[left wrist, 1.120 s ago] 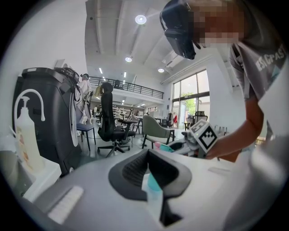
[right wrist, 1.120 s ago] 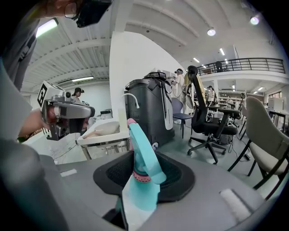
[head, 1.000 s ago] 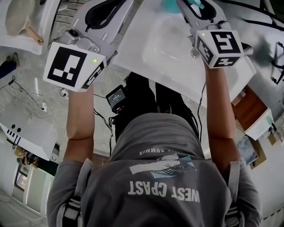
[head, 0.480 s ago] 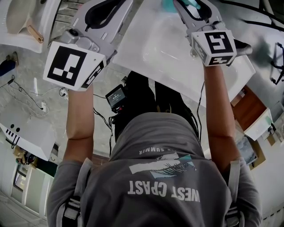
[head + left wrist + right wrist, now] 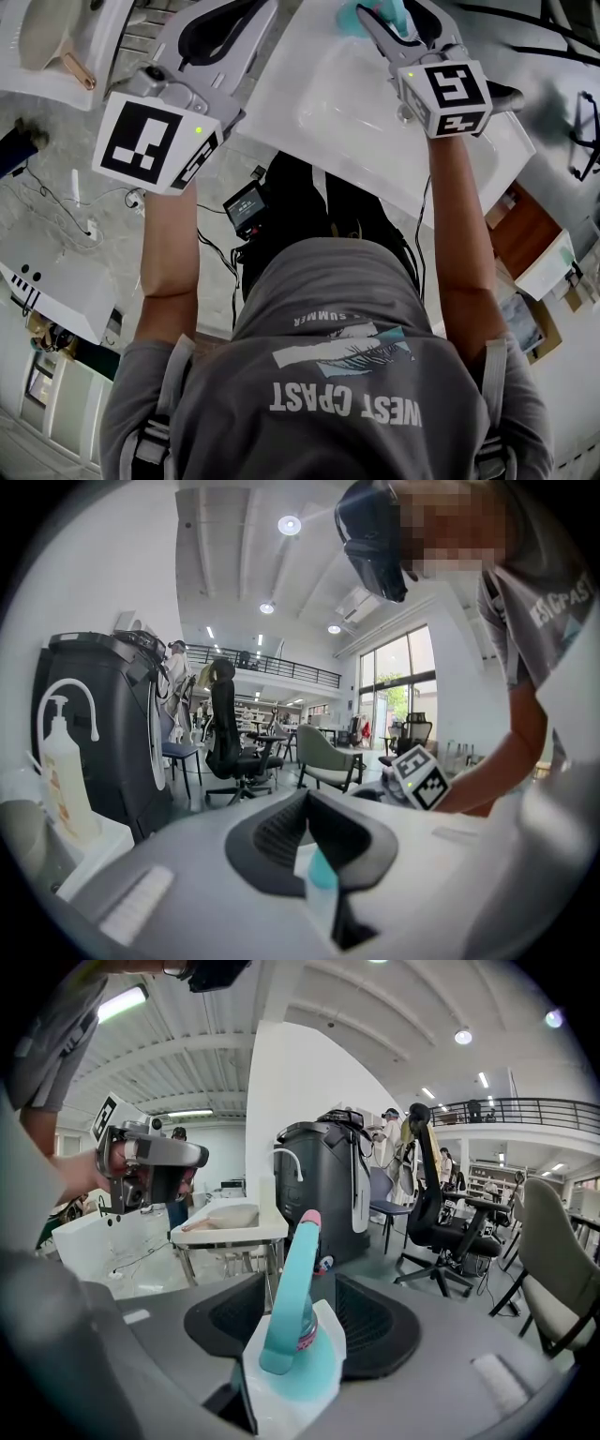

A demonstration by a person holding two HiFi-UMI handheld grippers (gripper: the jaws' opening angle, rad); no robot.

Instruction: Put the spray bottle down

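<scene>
A person in a grey shirt (image 5: 328, 375) leans over a white counter (image 5: 281, 103) with a sink (image 5: 375, 122) sunk into it. The left gripper (image 5: 308, 797) is held at the counter's left edge. Its fingers (image 5: 272, 832) are drawn close together, with a thin white and teal piece (image 5: 317, 883) in the narrow gap, too blurred to name. The right gripper (image 5: 302, 1286) reaches to the counter's far edge. Its fingers (image 5: 375, 1321) have just been opening and stand spread, with a gap showing on either side of the spray bottle (image 5: 291, 1344). The bottle, white with a teal trigger head, stands between them at that far edge.
</scene>
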